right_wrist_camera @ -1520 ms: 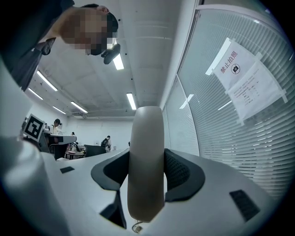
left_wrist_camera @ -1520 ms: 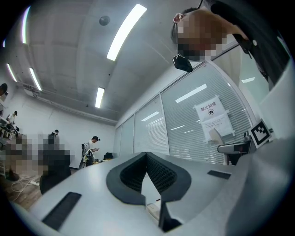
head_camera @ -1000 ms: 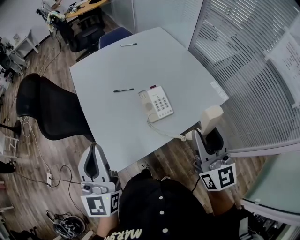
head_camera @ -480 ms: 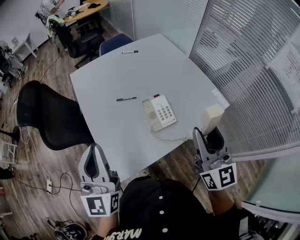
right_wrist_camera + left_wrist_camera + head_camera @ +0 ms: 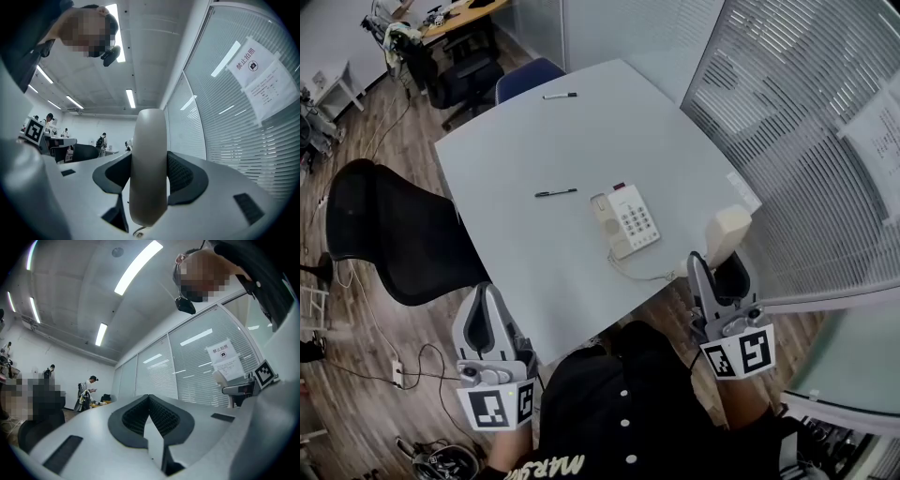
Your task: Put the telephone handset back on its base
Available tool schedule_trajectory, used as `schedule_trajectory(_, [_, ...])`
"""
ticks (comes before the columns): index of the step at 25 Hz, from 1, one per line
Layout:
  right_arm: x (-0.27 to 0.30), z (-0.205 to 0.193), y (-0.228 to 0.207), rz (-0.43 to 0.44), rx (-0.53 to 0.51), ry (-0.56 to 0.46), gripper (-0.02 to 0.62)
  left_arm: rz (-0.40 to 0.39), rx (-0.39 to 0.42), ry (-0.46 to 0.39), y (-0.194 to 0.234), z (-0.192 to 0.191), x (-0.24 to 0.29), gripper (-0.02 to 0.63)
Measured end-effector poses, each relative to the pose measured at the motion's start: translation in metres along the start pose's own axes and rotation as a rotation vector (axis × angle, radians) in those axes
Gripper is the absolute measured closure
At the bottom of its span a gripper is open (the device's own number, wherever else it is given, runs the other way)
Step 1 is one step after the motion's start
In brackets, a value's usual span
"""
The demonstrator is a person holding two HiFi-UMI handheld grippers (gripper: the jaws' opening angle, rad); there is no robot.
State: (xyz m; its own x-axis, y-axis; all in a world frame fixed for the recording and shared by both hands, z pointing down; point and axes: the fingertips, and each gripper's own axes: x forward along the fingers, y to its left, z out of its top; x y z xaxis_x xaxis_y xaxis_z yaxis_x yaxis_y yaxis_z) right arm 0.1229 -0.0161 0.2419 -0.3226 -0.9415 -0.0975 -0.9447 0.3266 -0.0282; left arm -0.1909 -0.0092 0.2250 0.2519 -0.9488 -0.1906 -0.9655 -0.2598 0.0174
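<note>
The cream telephone base (image 5: 626,218) with its keypad lies on the grey table (image 5: 525,141), near the right front edge. My right gripper (image 5: 717,269) is shut on the cream handset (image 5: 727,232), which stands upright beyond the table's edge, to the right of the base. A curly cord (image 5: 640,275) runs from base to handset. In the right gripper view the handset (image 5: 149,140) fills the gap between the pads (image 5: 180,173). My left gripper (image 5: 485,298) hangs off the table's front left, shut with nothing in it; its pads (image 5: 161,416) meet.
Two black pens lie on the table, one (image 5: 556,193) left of the base and one (image 5: 559,96) at the far edge. A black office chair (image 5: 389,234) stands left, a blue chair (image 5: 530,73) behind. Glass walls with blinds (image 5: 806,141) close the right side.
Both grippers have drifted toward the table, the handset still in the right one. The base now lies closer to the right gripper and the cord hangs slacker.
</note>
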Motion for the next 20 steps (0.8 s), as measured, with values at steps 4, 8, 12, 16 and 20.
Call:
schedule_trajectory(4, [0.006,-0.013,-0.001,-0.011,0.002,0.045,0.36,-0.001,-0.008,0.028,0.006,-0.012,0.006,0.591])
schedule_trajectory(8, [0.016,-0.022,-0.007,-0.009,0.023,0.061,0.36,0.01,-0.008,0.053,0.006,-0.018,0.014,0.592])
schedule_trajectory(12, [0.032,-0.026,-0.013,0.0,0.035,0.07,0.36,0.029,-0.007,0.068,0.01,-0.022,0.024,0.592])
schedule_trajectory(16, [0.045,-0.031,-0.019,0.021,0.039,0.084,0.36,0.048,-0.006,0.107,0.014,-0.033,0.031,0.592])
schedule_trajectory(20, [0.056,-0.045,-0.027,0.04,0.064,0.121,0.36,0.074,0.001,0.147,0.012,-0.041,0.035,0.592])
